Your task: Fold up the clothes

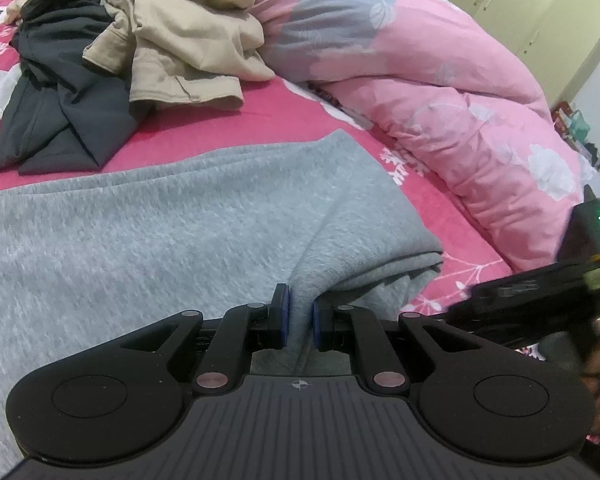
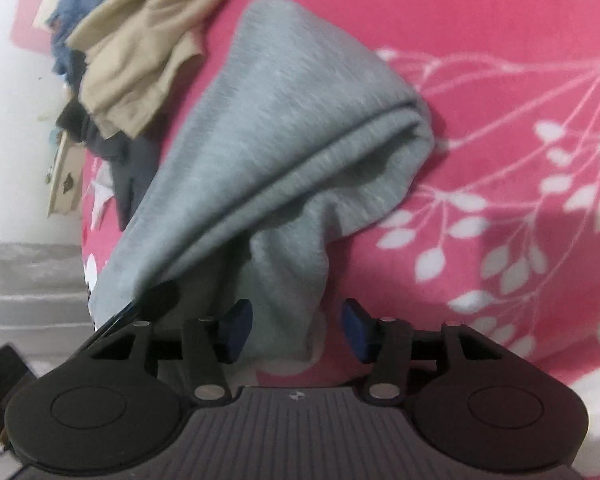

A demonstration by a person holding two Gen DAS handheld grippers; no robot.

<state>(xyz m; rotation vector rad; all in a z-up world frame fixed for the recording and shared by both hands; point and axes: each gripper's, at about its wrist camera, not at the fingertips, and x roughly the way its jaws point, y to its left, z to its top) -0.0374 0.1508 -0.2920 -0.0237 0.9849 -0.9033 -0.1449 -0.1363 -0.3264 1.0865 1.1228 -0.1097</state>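
Both grippers are matte black. The left gripper (image 1: pixel 299 320) has a ribbed grey top plate with a small crosshair mark, round discs on its two lobes, silver and pinkish pivot pins, and blue pads (image 1: pixel 285 312). The right gripper (image 2: pixel 298 330) matches it, with blue fingertips (image 2: pixel 236 330).

The left gripper (image 1: pixel 299 320) sits at the lower middle of the frame, its jaws pinched on a raised ridge of the grey garment (image 1: pixel 160 216), blue pads pressing the cloth from both sides. The garment spreads flat across the left and centre of the frame on the pink bedsheet (image 1: pixel 452 236), with its folded edge layered at centre right. In the upper left lie a beige garment (image 1: pixel 188 40) and a dark garment (image 1: pixel 64 112), touching each other. A pink floral duvet (image 1: pixel 440 80) is bunched along the upper right. The right gripper (image 1: pixel 540 292) shows, blurred, at the right edge.
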